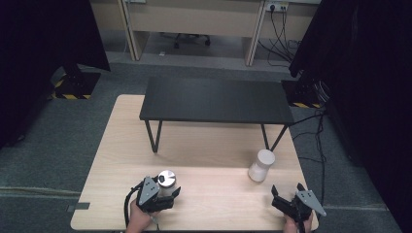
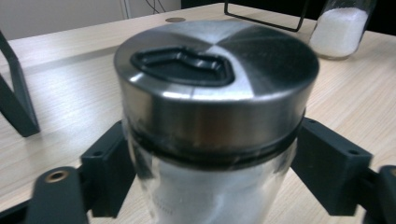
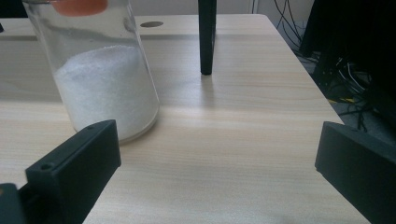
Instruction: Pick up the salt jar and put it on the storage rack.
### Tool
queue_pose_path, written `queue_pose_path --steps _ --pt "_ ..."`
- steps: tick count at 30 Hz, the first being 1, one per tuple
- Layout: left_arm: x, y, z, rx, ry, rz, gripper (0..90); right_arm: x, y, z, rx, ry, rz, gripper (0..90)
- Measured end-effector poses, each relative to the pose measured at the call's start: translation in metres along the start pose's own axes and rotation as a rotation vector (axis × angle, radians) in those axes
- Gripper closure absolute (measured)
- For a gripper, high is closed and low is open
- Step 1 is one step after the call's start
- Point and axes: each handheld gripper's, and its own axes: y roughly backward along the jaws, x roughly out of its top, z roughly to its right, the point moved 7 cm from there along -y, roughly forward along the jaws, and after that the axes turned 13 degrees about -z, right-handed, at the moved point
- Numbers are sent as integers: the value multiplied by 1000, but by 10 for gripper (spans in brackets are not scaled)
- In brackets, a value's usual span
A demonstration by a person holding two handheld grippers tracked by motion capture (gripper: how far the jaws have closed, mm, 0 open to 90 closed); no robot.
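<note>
Left gripper [image 1: 163,193] jaws clamped on steel-lidded jar [image 2: 212,121] standing at the worktop [image 1: 209,145] front-left, grasp done, lift pending; right gripper [image 1: 287,195] jaws apart, idle near second jar [image 3: 100,79].

Light wooden counter [image 1: 209,155], black metal-legged shelf [image 1: 216,99] at twelve o'clock, steel-lidded jar [image 1: 166,180] at seven, white-filled jar [image 1: 261,165] (tilted) at four.

Brushed-steel lid [image 2: 217,70] gleams on a clear glass jar [image 2: 210,191]; the table [image 1: 204,145] is pale matt wood grain, the gripper jaws matt black plastic.
</note>
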Motion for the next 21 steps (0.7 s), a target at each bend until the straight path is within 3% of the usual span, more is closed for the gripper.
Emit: queue_pose_path --steps 5,21 --pt "-4 2 -3 -1 6 15 303 0 0 -1 -5 7 -4 3" --pt "-3 2 -3 4 18 15 308 1 0 -1 -2 7 -7 3"
